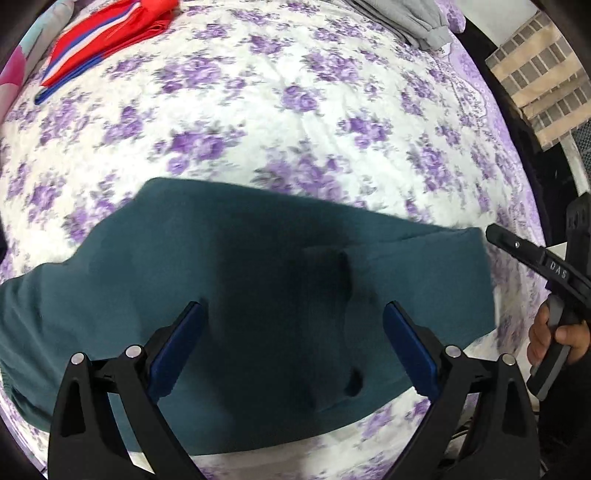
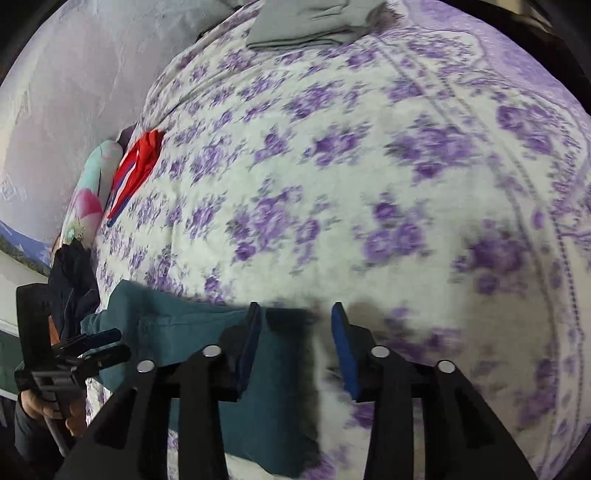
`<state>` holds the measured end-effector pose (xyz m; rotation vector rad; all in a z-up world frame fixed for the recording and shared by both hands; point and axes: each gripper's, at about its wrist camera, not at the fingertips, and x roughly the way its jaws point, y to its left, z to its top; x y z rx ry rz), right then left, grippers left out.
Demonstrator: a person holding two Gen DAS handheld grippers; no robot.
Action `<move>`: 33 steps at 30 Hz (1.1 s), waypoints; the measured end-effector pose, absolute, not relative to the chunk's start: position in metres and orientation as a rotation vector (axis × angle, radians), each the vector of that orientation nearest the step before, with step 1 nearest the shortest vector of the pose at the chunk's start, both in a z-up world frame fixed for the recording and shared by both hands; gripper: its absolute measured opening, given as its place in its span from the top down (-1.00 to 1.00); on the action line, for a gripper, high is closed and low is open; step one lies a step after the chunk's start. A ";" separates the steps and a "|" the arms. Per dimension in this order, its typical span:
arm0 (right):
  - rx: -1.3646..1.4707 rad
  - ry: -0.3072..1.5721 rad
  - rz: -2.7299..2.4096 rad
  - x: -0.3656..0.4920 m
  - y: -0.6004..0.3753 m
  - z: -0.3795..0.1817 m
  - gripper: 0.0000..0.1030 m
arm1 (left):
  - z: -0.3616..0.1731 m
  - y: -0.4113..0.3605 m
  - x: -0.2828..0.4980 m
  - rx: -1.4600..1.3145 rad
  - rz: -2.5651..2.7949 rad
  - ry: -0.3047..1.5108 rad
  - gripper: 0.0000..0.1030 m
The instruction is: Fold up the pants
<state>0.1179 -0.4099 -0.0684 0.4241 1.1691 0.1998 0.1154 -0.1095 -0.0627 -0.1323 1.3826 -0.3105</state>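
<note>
The left claw (image 1: pixel 295 325) hangs open above the teal pants (image 1: pixel 240 280), which lie flat on the flowered bedspread (image 1: pixel 258 122) under its spread blue pads. The right claw (image 2: pixel 297 328) stands partly open over the pants' right edge (image 2: pixel 273 369), gripping nothing. Beyond them lie red shorts (image 1: pixel 110 33) and folded grey clothes (image 2: pixel 314 22).

Teal pants (image 1: pixel 258 295): soft matt knit cloth. Bedspread (image 1: pixel 258 129): quilted floral-printed cotton-like cloth, slightly puckered. Left gripper (image 1: pixel 293 314): matt black plastic with shiny metal rivets, blue rubbery pads (image 1: pixel 177 354).
</note>
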 end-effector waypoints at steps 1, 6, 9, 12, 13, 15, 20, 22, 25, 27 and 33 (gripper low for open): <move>0.436 1.175 0.202 0.117 -0.415 -0.068 0.21 | -0.062 -0.114 0.117 -0.138 -0.327 1.382 -0.78; 0.501 1.201 0.245 0.113 -0.433 -0.074 0.16 | -0.068 -0.135 0.127 -0.117 -0.337 1.391 -0.52; 0.497 1.206 0.261 0.111 -0.436 -0.074 0.07 | -0.075 -0.144 0.133 -0.105 -0.327 1.411 -0.16; 0.497 1.217 0.288 0.115 -0.430 -0.077 0.03 | -0.080 -0.151 0.138 -0.042 -0.288 1.404 0.22; 0.497 1.219 0.293 0.116 -0.428 -0.077 0.03 | -0.080 -0.150 0.139 -0.033 -0.275 1.402 0.30; 0.499 1.227 0.325 0.117 -0.423 -0.076 0.03 | -0.077 -0.146 0.139 -0.049 -0.262 1.390 0.49; 0.453 1.252 0.377 0.120 -0.403 -0.079 0.03 | -0.073 -0.132 0.133 -0.102 -0.216 1.389 0.56; 0.434 1.259 0.380 0.122 -0.396 -0.083 0.03 | -0.076 -0.127 0.129 -0.122 -0.213 1.388 0.48; 0.298 1.265 0.337 0.128 -0.384 -0.096 0.17 | -0.084 -0.125 0.128 -0.130 -0.230 1.384 0.41; 0.231 1.252 0.341 0.128 -0.377 -0.092 0.16 | -0.082 -0.123 0.127 -0.147 -0.240 1.386 0.39; 0.253 1.256 0.404 0.112 -0.388 -0.065 0.13 | -0.061 -0.109 0.113 -0.185 -0.231 1.351 -0.10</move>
